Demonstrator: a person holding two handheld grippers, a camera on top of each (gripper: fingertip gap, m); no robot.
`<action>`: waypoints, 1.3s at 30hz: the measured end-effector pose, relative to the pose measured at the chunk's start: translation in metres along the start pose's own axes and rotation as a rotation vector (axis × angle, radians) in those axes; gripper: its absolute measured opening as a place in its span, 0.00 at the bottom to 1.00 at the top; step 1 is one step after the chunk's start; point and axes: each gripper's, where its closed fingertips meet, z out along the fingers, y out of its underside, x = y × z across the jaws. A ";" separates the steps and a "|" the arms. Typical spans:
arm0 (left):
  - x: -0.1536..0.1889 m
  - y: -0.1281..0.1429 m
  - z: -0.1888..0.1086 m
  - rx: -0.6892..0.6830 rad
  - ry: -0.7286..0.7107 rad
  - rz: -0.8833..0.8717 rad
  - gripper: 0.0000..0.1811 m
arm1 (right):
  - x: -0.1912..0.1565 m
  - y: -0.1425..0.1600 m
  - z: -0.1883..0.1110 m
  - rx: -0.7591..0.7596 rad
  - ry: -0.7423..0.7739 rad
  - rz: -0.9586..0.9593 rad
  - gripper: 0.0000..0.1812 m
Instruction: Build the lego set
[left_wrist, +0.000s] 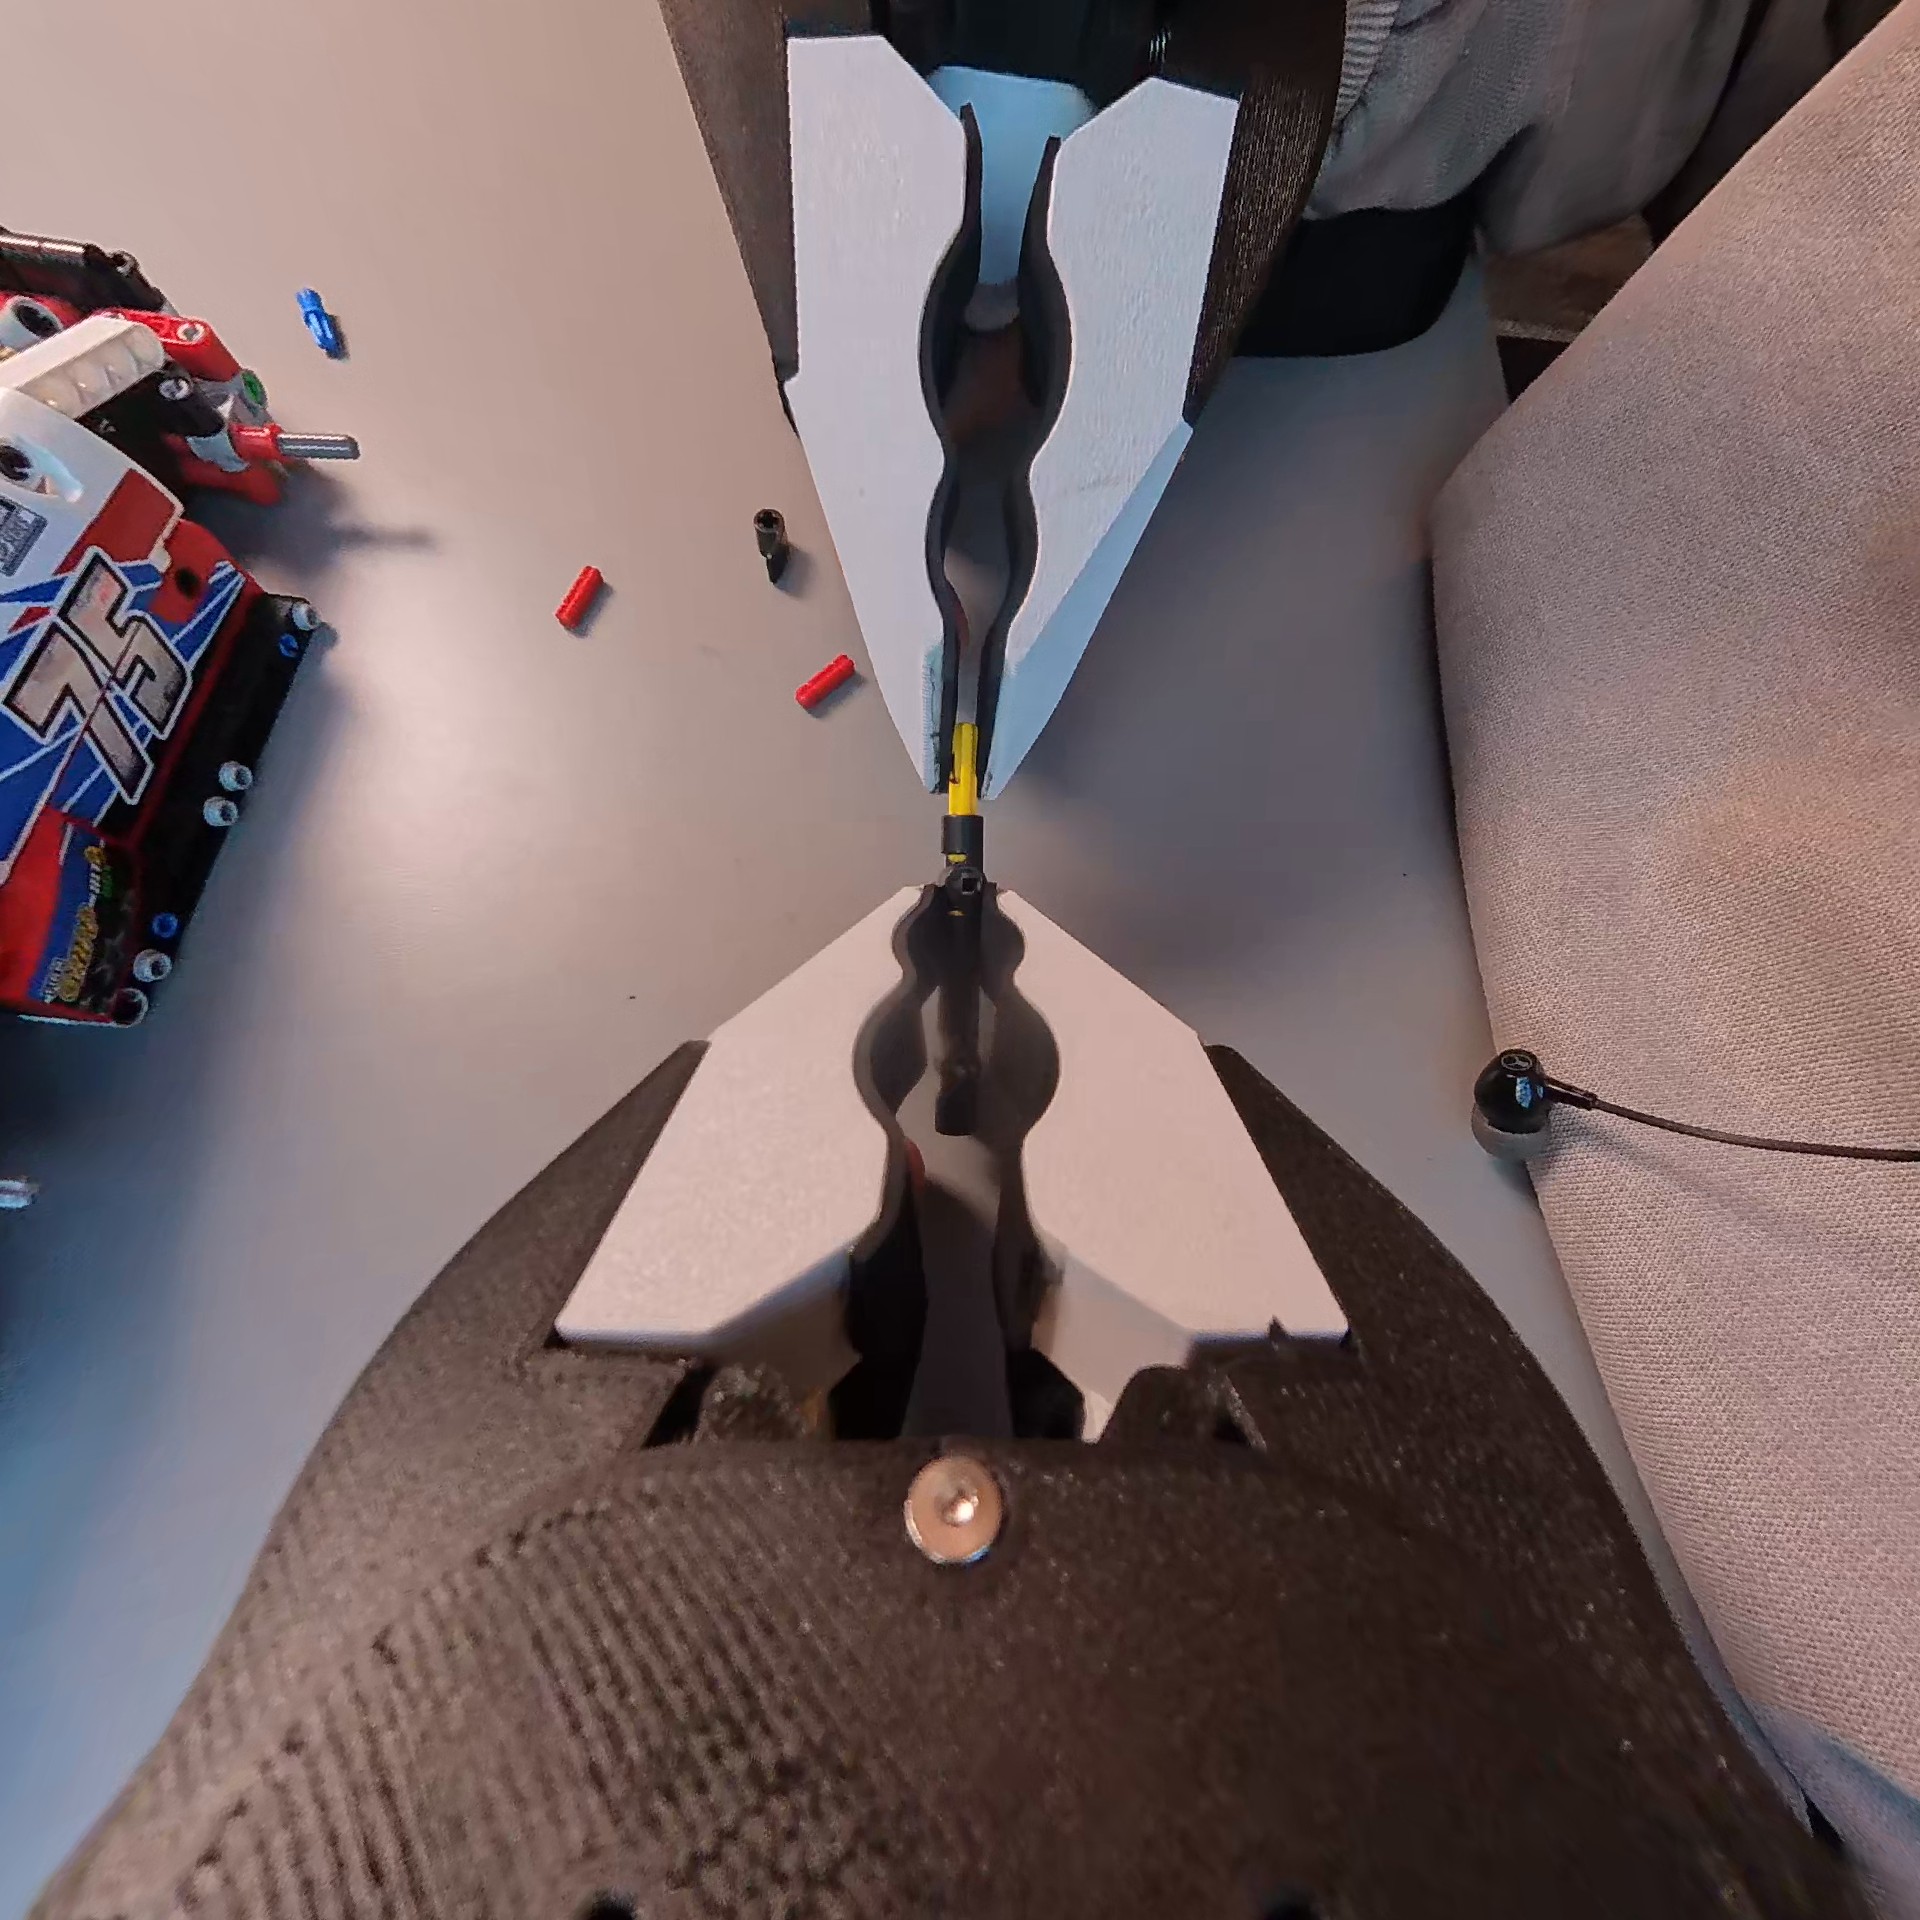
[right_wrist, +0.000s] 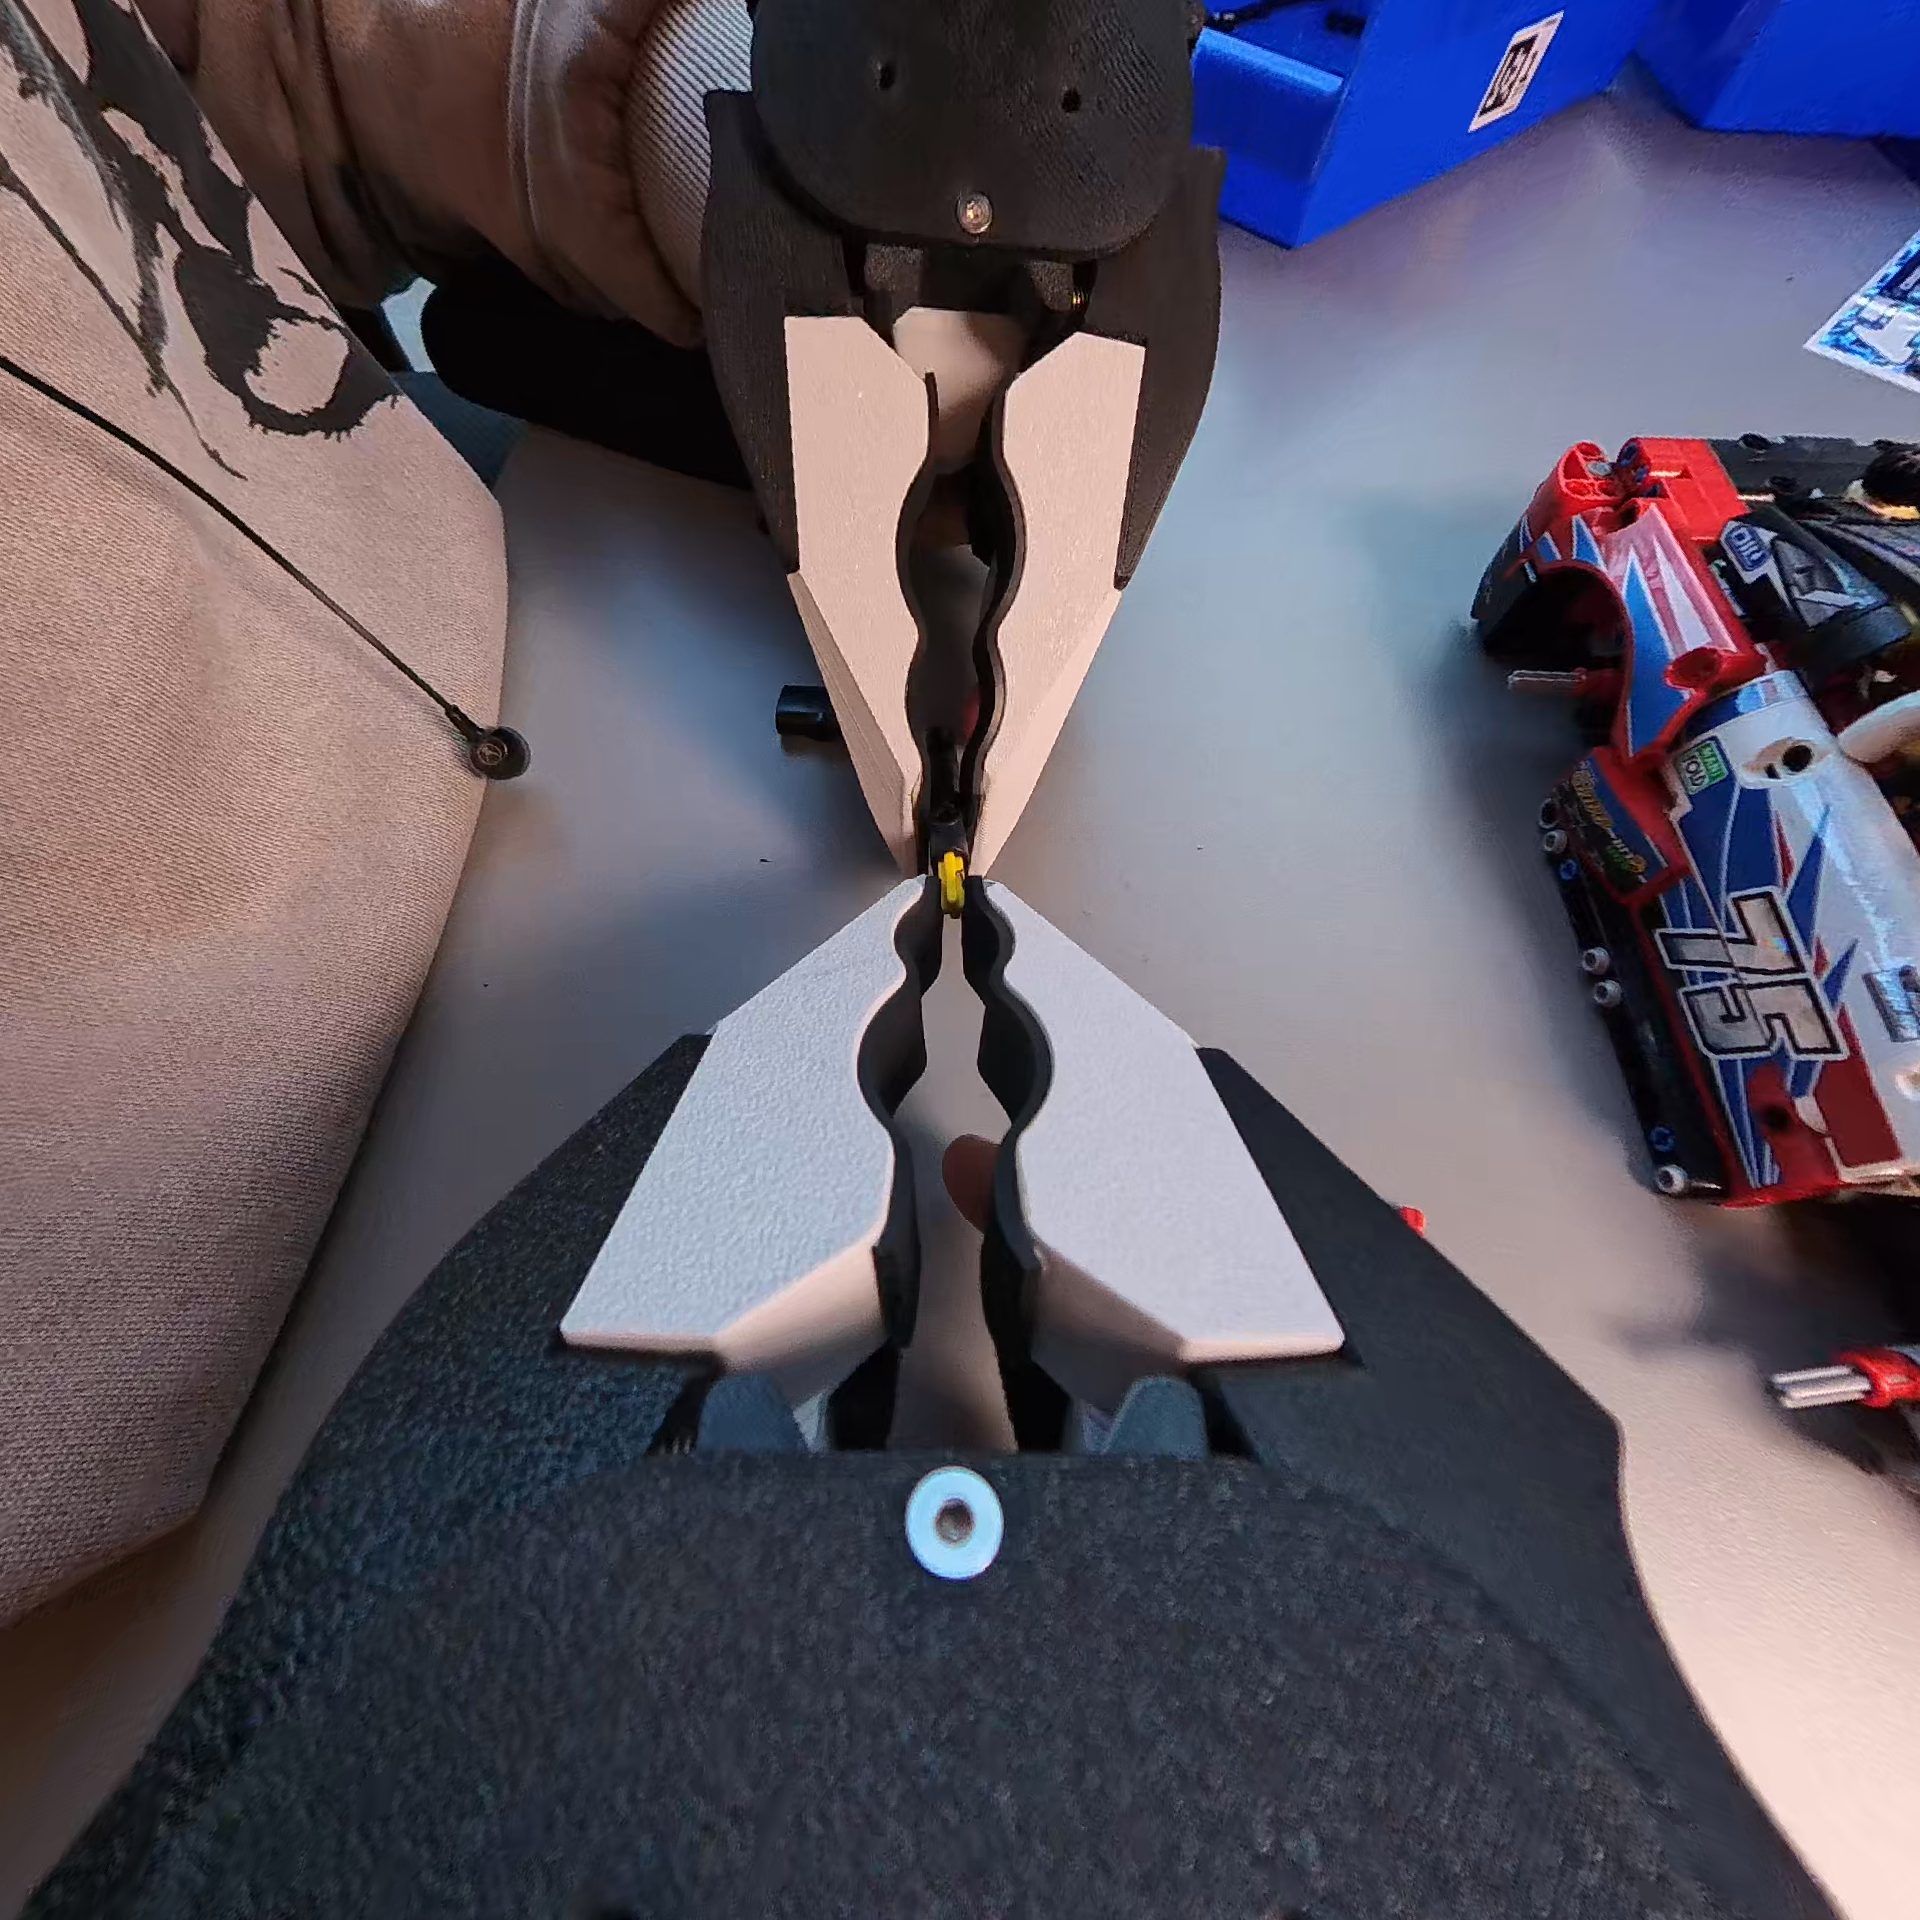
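a: grippers tip to tip over the grey table (left_wrist: 499, 260). left gripper (left_wrist: 961, 904) is clenched on a black connector piece (left_wrist: 958, 997) that runs back into the wavy pad channel. right gripper (left_wrist: 961, 774) is clenched on a yellow axle (left_wrist: 964, 764). axle nose is entering a black bush (left_wrist: 961, 833) sitting between the two tips, all held in the air.

b: handling?

a: tiny, light, rigid plastic. smooth, so it will likely twist or shoot out if the push goes off-axis. i'd grip the axle close to its free end, at the narrow pad tips, and keep both parts collinear. friction fit, so expect a firm straight push.

b: rest of the set?

a: red, white and blue race car body (right_wrist: 1714, 831) lies well apart on the table, with loose red pins (left_wrist: 580, 597) and a blue pin (left_wrist: 317, 317) near it.

b: unknowns?

a: can't tell how deep the axle is seated, pads hide most of both parts. car is cut off at the frame edge in both views. black connector's exact type is hard to make out.
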 end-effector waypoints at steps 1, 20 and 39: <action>0.000 0.000 0.000 -0.001 0.000 0.000 0.01 | 0.000 0.000 0.000 -0.001 0.001 -0.002 0.01; -0.010 -0.026 -0.020 0.107 -0.148 0.131 0.03 | 0.010 -0.015 -0.010 0.115 0.097 -0.105 0.01; -0.009 -0.036 -0.052 0.410 0.451 -0.658 0.02 | 0.014 -0.044 -0.006 0.122 0.187 -0.310 0.24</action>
